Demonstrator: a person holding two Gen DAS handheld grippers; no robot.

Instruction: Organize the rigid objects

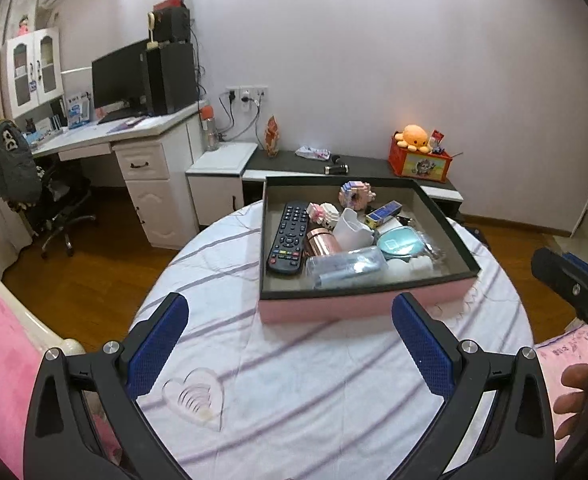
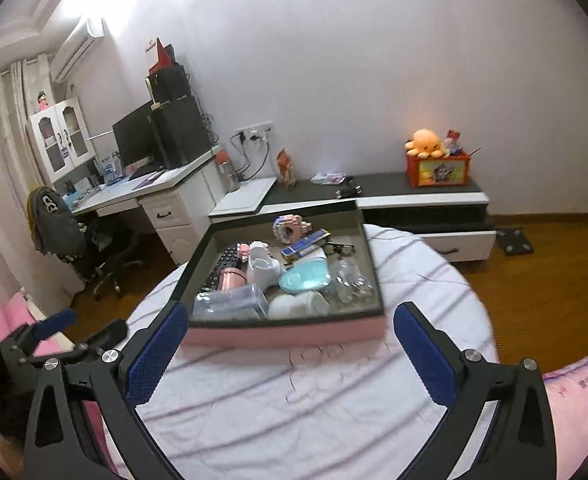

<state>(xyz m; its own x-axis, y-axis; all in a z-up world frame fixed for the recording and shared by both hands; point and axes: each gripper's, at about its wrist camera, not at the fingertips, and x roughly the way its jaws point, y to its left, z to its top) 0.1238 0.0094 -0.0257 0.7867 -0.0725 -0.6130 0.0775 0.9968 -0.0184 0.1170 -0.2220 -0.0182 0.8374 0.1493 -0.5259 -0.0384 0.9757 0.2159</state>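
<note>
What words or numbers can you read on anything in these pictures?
None can be read for sure.
Remote control in the pink box: button marks too small.
Blue and yellow carton in the box: print blurred.
Pink cloth at right: dark printed characters, too blurred.
Red box under the orange plush octopus: a picture, no clear words.

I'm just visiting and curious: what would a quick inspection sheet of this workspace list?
Surface: round table under a white striped cloth.
Job's things: pink-sided shallow box holding a black remote control, a rose-gold metal cylinder, a white plastic cup and a round teal case.
Clutter: box crowded, items overlapping.
Grippers: left gripper and right gripper open, empty, short of the box.
Cables: plugged into the wall sockets.
Surroundings: white desk, orange plush octopus.
</note>
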